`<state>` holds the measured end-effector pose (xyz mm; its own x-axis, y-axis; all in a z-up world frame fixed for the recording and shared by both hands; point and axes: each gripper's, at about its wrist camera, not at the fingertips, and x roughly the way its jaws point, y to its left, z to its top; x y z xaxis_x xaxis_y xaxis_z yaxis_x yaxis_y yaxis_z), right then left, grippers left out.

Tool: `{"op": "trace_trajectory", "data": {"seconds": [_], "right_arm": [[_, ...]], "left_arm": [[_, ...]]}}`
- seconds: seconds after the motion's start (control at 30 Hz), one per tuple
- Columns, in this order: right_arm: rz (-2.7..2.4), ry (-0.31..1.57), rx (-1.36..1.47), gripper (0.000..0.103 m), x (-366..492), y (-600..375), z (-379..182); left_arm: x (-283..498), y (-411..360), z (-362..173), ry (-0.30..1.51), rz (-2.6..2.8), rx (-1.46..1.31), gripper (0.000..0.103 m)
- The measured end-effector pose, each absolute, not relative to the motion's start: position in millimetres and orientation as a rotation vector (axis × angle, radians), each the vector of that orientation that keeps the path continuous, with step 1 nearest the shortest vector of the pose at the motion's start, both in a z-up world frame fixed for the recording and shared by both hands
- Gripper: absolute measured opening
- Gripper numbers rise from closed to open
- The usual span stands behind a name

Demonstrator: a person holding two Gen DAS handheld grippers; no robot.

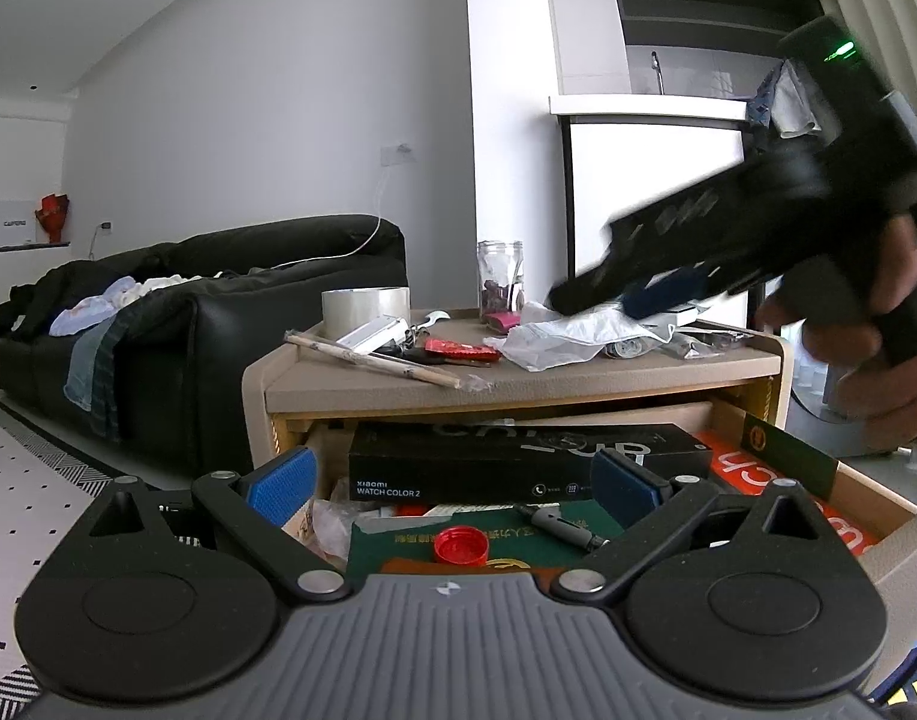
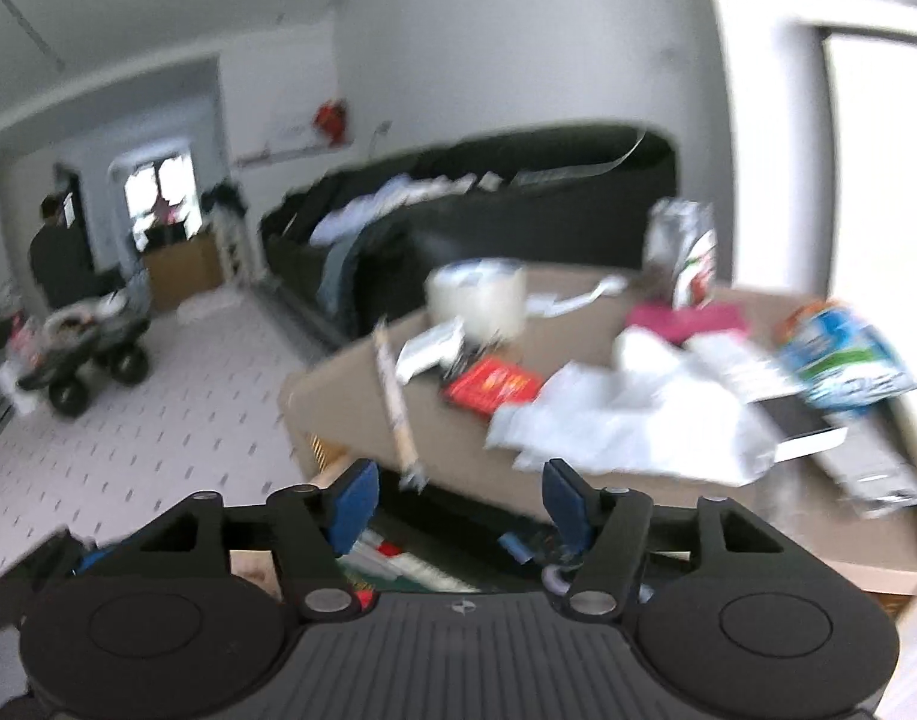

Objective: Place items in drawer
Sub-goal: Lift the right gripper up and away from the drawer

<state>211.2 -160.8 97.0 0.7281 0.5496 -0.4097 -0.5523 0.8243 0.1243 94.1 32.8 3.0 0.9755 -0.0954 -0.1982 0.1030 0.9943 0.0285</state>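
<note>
A black sofa (image 1: 206,300) strewn with clothes backs a low desk (image 1: 518,381) whose drawer (image 1: 866,504) stands pulled out, already holding a black watch box (image 1: 518,468) and a red cap (image 1: 460,545). The left hand-held gripper (image 1: 452,480) hangs over that drawer, jaws spread wide with nothing between them. The right hand-held gripper (image 1: 656,294), also spread and empty in its own blurred view, reaches over the desktop. Below and ahead of it lie a white plastic bag (image 2: 626,420) and a red packet (image 2: 494,387); to its left a long wrapped stick (image 2: 395,396) points its length toward the drawer edge. The right one is nearer these loose items, I'd judge.
</note>
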Motion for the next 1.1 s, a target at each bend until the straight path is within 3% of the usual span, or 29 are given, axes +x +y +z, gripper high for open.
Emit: {"op": "trace_trajectory", "data": {"seconds": [1.1], "right_arm": [[0.182,0.139,0.060,0.081,81,-186,62]], "left_arm": [[92,33,2,0.163,-0.073,0.032,0.101]]}}
